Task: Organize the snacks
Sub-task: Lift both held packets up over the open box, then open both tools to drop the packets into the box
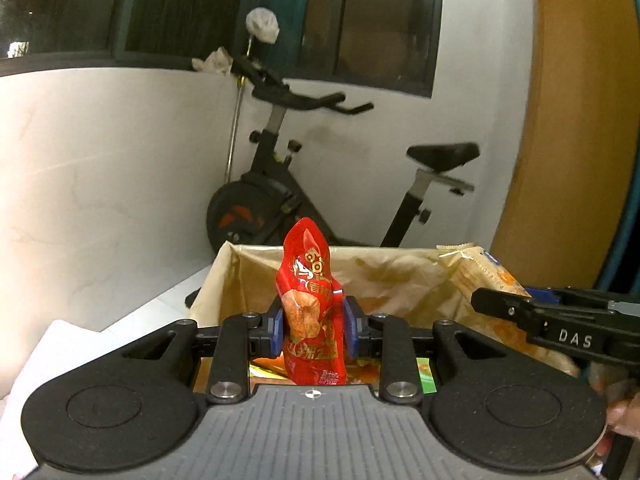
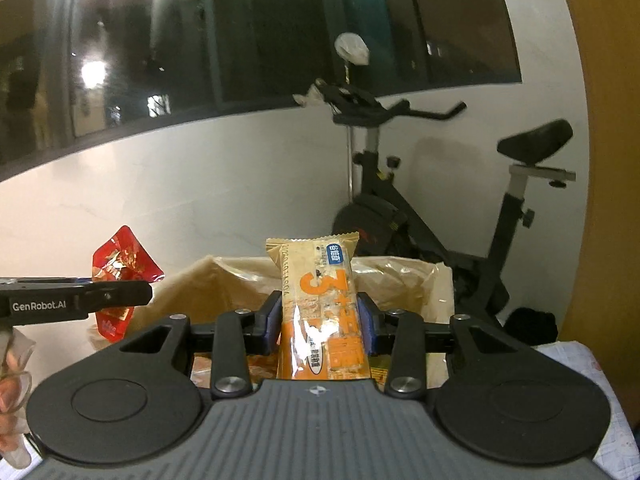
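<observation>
- Left gripper [image 1: 313, 330] has its blue pads clamped on a red packet [image 1: 312, 308], pinched around the middle and standing upright.
- Right gripper [image 2: 321, 326] is clenched on an orange bar [image 2: 322, 312], also upright, its crimped tan end on top.
- Both snacks hang above the open box [image 1: 400, 276], lined with tan plastic; more colourful packs lie inside, under the fingers.
- The two grippers sit side by side, each showing at the edge of the other's view.
- Behind the box, an exercise bike [image 2: 436, 216] stands against the white wall below a dark window [image 2: 240, 40].
</observation>
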Action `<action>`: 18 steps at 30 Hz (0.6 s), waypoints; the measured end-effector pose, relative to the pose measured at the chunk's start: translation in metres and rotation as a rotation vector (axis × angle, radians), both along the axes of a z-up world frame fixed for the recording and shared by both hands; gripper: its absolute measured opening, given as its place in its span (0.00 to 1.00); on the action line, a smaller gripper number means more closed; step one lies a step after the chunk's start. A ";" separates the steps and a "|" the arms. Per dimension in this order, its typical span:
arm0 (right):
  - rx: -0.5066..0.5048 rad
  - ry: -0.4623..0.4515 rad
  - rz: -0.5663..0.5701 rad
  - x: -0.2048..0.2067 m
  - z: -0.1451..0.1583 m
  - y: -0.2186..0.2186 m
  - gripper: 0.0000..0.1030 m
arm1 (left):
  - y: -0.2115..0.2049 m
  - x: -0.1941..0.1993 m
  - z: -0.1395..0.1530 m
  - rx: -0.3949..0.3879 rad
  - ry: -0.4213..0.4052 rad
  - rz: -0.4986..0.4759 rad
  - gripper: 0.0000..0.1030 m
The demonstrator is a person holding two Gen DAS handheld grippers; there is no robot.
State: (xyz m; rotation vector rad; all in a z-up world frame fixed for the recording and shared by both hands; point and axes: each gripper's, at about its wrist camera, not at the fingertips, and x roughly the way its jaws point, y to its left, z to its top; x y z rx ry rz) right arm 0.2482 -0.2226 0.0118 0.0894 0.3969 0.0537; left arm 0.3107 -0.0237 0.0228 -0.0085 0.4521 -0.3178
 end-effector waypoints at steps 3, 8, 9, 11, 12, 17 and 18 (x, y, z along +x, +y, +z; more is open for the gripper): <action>-0.062 0.037 0.003 0.010 -0.010 0.006 0.39 | -0.003 0.012 -0.004 0.013 0.024 0.000 0.32; -0.161 0.100 0.016 0.017 -0.030 0.014 0.39 | -0.006 0.014 -0.014 0.063 0.039 -0.023 0.38; -0.175 0.105 0.020 0.016 -0.033 0.016 0.39 | -0.009 0.013 -0.016 0.079 0.041 -0.028 0.44; -0.188 0.111 0.025 0.016 -0.037 0.017 0.39 | -0.008 0.010 -0.019 0.100 0.038 -0.030 0.53; -0.187 0.112 0.028 0.016 -0.037 0.017 0.40 | -0.008 0.008 -0.020 0.105 0.034 -0.032 0.58; -0.185 0.098 0.028 0.012 -0.037 0.018 0.41 | 0.000 0.002 -0.017 0.098 0.035 -0.035 0.63; -0.185 0.095 0.029 0.014 -0.035 0.017 0.41 | 0.002 -0.001 -0.016 0.100 0.032 -0.031 0.64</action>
